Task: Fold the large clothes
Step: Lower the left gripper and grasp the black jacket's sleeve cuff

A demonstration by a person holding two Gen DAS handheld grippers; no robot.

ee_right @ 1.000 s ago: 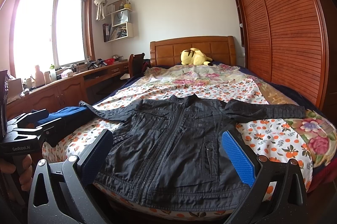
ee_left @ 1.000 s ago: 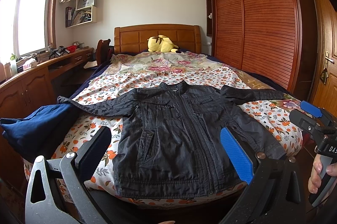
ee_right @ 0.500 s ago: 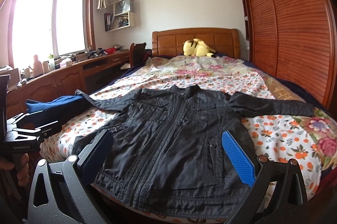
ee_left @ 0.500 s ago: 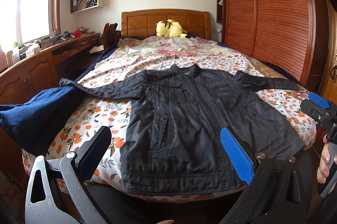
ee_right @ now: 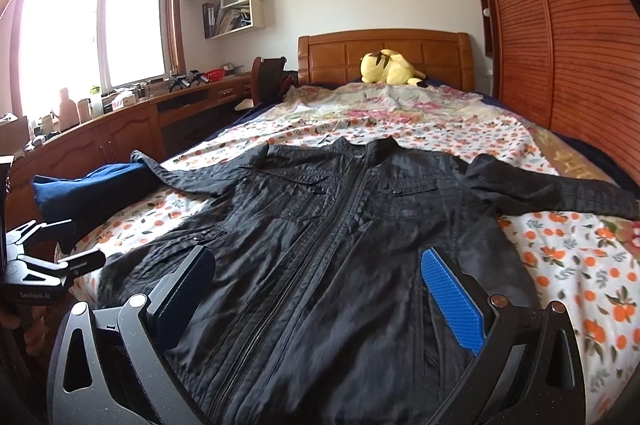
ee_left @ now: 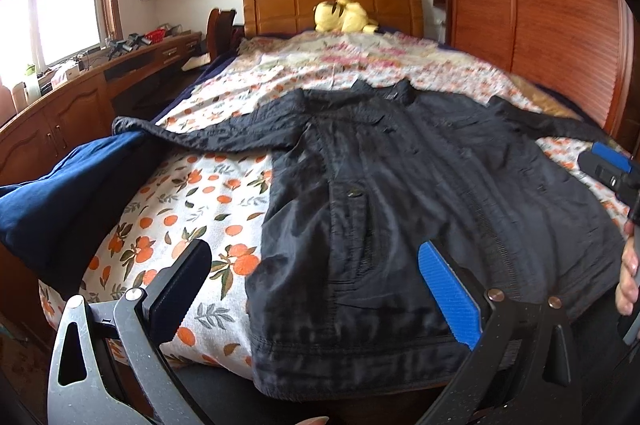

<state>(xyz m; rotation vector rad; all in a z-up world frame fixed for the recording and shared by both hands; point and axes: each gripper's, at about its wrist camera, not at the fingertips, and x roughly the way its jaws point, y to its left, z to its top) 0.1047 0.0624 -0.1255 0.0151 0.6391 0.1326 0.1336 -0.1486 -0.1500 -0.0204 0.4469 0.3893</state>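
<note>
A big black jacket (ee_right: 340,245) lies flat on the bed (ee_right: 560,265), front side up, zipped, with both sleeves spread out to the sides. The left hand-held gripper (ee_left: 316,289) is wide open above the jacket's bottom edge and holds nothing. The right hand-held gripper (ee_right: 320,289) is wide open too, also holding nothing. A yellow plush toy (ee_right: 388,67) sits by the headboard.

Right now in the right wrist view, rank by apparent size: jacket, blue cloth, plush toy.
1. jacket, by far the largest.
2. blue cloth.
3. plush toy, smallest, but it lies farthest from the camera, so its true size is unsure.
</note>
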